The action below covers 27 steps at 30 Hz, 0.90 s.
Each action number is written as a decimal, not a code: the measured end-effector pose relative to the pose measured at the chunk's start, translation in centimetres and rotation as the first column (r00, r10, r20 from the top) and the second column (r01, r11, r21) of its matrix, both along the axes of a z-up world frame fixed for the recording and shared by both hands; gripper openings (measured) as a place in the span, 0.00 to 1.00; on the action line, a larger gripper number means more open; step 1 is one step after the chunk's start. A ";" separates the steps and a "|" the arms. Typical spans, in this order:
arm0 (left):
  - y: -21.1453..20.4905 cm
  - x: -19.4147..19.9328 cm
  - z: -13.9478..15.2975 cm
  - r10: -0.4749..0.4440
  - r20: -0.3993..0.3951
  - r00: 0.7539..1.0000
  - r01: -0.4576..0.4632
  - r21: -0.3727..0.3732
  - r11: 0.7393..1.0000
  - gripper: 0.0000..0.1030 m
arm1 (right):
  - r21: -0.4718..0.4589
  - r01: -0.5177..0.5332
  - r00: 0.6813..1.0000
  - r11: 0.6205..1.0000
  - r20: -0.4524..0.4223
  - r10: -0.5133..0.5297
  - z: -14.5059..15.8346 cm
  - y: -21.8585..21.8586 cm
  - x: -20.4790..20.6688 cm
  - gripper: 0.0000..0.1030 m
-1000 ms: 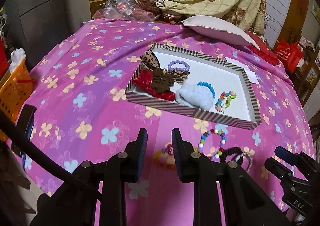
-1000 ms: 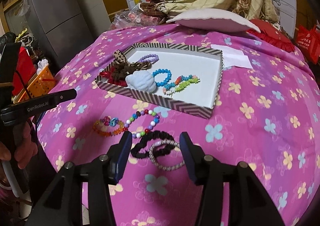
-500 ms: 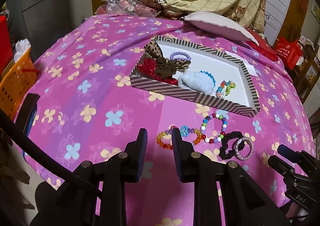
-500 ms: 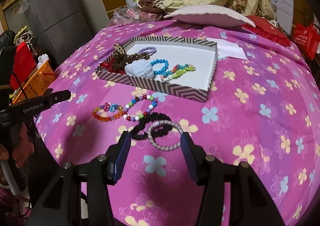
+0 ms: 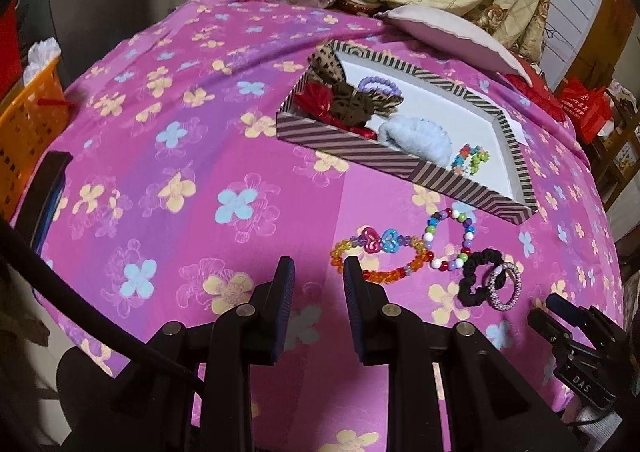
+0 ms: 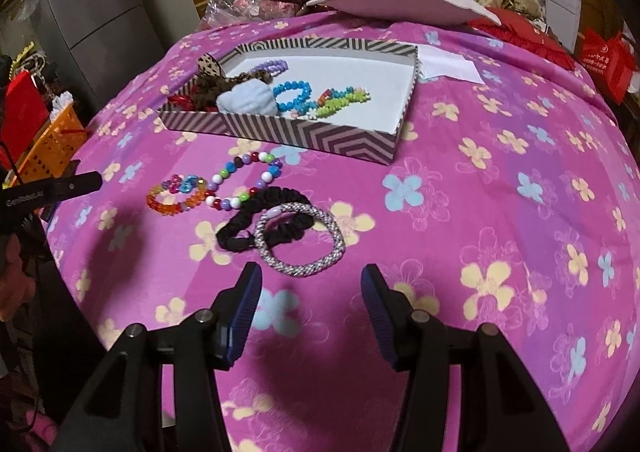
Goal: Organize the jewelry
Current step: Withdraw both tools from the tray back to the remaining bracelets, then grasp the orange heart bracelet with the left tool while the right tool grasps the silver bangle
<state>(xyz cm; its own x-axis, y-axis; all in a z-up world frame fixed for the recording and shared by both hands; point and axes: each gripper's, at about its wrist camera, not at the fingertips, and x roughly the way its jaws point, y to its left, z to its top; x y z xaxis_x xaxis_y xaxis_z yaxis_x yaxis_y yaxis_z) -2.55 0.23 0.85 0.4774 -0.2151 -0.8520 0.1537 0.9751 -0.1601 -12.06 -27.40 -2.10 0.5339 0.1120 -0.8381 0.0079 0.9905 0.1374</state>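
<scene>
Four loose pieces lie on the bed's flowered pink cover, just short of the striped tray, which already holds several bracelets and hair ties. From the right-hand view, the silver beaded bangle sits at 12 o'clock from the right hand-held gripper, overlapping the black scrunchie. The multicolour bead bracelet and the orange bead bracelet lie at about 11 and 10 o'clock.

The right hand-held gripper is released, nothing between its pads. The left hand-held gripper is likewise released and empty, with the orange bead bracelet just beyond its right finger at 1 o'clock.

Judgement: all pieces are light. Beads are slick and strung on elastic, so pinch across the strand. The scrunchie is soft and will compress; the bangle may drag it along.

Open cover lies toward 3 o'clock. The tray's near wall must be cleared on delivery.
</scene>
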 end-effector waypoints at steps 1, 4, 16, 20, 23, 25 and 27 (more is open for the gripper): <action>0.2 0.3 -0.4 0.004 -0.018 1.000 -0.004 -0.009 1.000 0.44 | -0.009 0.000 1.000 1.000 -0.003 0.000 -0.3 0.0 0.3 0.53; 0.6 0.9 -1.4 0.010 -0.053 0.999 -0.011 -0.027 1.000 0.45 | -0.012 0.002 1.000 1.000 -0.007 -0.002 -0.7 -0.2 0.9 0.52; -1.1 2.9 -4.5 -0.027 -0.137 0.990 0.022 -0.034 0.999 0.52 | -0.035 -0.006 1.000 0.999 -0.010 0.006 -1.8 -0.7 2.4 0.52; -1.1 3.6 -5.1 0.002 -0.146 0.989 -0.007 -0.031 0.999 0.52 | -0.043 -0.016 1.000 0.999 -0.007 0.016 -1.9 -0.6 2.9 0.52; -1.5 3.7 -5.2 0.003 -0.133 0.991 -0.006 -0.022 1.000 0.53 | -0.051 -0.022 1.000 0.998 -0.009 0.021 -2.1 -0.5 3.1 0.52; -1.8 3.7 -5.2 -0.004 -0.129 0.992 0.001 -0.018 1.000 0.53 | -0.058 -0.026 1.000 0.998 -0.010 0.025 -2.2 -0.4 3.3 0.52; -2.1 3.9 -5.3 -0.011 -0.135 0.991 0.009 -0.013 1.000 0.53 | -0.057 -0.028 1.000 0.998 -0.006 0.028 -2.4 -0.4 3.3 0.49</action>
<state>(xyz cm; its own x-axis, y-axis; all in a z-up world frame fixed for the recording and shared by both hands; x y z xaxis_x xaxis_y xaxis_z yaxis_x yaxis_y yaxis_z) 1.33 -1.83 -4.43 0.3558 -0.2306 -0.9057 0.1394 0.9713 -0.1925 -8.72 -27.76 -4.45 0.5267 0.0783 -0.8465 -0.0192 0.9966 0.0803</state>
